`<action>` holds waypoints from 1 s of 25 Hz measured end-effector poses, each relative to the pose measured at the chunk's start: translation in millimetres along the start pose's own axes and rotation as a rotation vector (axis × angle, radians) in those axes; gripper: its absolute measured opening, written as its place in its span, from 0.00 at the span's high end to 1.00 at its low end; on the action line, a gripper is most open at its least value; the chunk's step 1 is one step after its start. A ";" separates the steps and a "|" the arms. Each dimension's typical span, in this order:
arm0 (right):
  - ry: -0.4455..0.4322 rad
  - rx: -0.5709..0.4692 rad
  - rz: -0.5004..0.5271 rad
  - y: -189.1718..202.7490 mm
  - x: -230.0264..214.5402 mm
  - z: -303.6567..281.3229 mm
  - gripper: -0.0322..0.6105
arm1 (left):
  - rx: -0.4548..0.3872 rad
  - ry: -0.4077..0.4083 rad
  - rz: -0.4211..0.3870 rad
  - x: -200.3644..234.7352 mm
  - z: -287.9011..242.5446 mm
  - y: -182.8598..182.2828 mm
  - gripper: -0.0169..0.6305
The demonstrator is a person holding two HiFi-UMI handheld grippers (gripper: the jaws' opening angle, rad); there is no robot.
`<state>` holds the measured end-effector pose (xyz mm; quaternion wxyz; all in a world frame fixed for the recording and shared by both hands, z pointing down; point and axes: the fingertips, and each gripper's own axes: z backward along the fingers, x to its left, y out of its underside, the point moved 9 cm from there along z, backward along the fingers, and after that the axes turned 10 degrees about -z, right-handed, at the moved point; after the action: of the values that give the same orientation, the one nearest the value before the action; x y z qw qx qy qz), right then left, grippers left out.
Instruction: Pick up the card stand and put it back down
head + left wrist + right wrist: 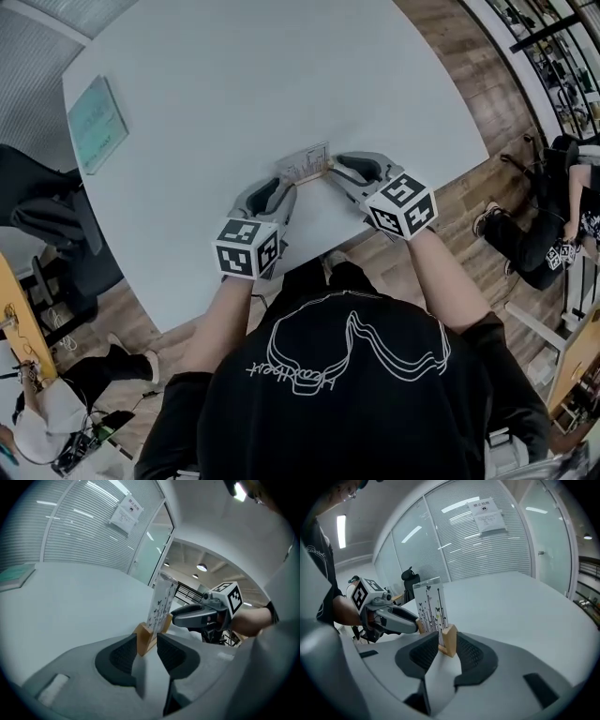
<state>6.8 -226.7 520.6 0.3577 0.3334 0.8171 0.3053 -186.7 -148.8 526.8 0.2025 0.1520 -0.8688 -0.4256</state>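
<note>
The card stand (305,167) is a wooden base holding an upright white card printed with thin stems and butterflies. It rests on the white table (281,75) near the front edge. My left gripper (286,187) is at its left end and my right gripper (333,169) at its right end. In the left gripper view the base's end (149,637) sits between the pads of the left gripper (146,651), with a gap on one side. In the right gripper view the other end (450,641) stands between the wide pads of the right gripper (447,651). Both stand open around it.
A teal booklet (97,124) lies at the table's far left. A dark chair (47,216) stands by the left edge. One person sits on the floor at the right (539,234) and another at the lower left (56,412). Glass walls with blinds enclose the room.
</note>
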 end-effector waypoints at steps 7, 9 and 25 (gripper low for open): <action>-0.002 0.007 0.013 3.4 -3.1 -14.5 0.75 | 0.001 -0.045 0.004 0.0 -8.8 3.5 0.77; 0.000 0.006 0.014 3.4 -4.2 -16.0 0.77 | 0.000 -0.057 0.009 0.5 -9.6 3.1 0.77; 0.010 -0.008 0.015 3.9 -4.7 -17.5 0.80 | 0.008 -0.121 0.025 -5.1 -10.5 -0.9 0.81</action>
<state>-3.3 -232.5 535.1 0.3527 0.3363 0.8152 0.3130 -177.1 -154.2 530.7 0.1541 0.1158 -0.8830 -0.4280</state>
